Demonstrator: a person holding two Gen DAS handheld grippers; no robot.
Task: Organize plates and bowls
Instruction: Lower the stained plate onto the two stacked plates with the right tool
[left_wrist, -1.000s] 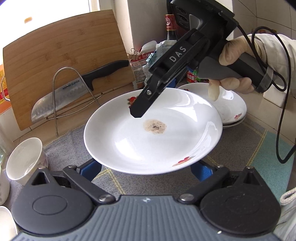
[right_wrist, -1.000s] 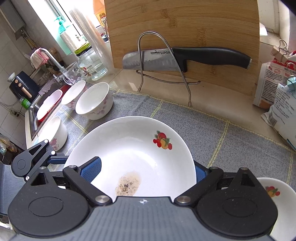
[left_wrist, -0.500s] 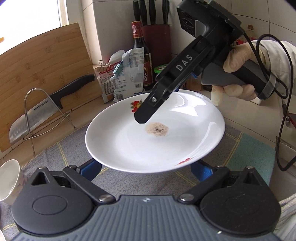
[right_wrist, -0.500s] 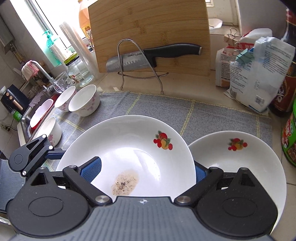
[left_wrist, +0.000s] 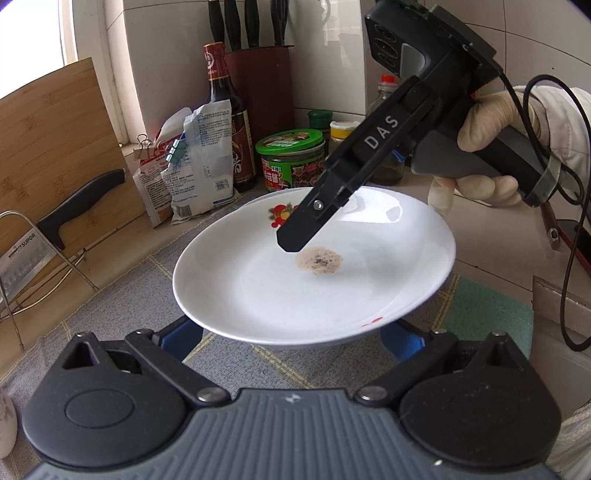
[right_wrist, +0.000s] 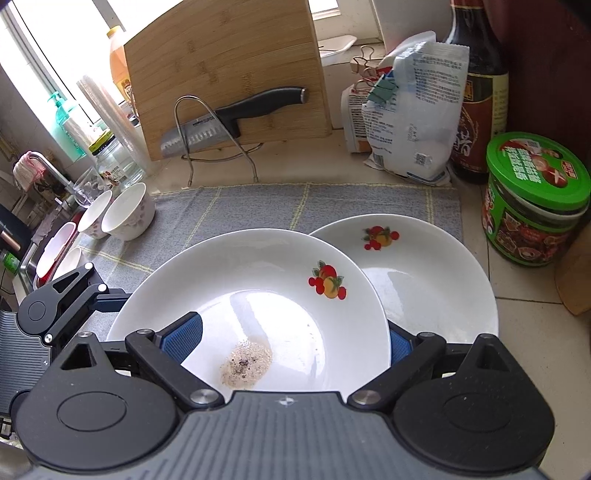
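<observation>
Both sets of tongs, left (left_wrist: 291, 338) and right (right_wrist: 286, 341), straddle the soiled plate (right_wrist: 255, 291) wide and carry it over the stacked plate (right_wrist: 436, 280) beyond the grey mat (right_wrist: 258, 206), where a level, centred descent should seat it.

Knife (right_wrist: 236, 122) against upright cutting board (right_wrist: 225, 74)

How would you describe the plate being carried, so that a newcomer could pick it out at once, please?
Start at the bamboo cutting board leaning at the back, then come forward over the grey mat to two white fruit-patterned plates. The carried plate is the nearer one, overlapping the plate on the counter. Only it has a brown speckled residue patch.
</observation>
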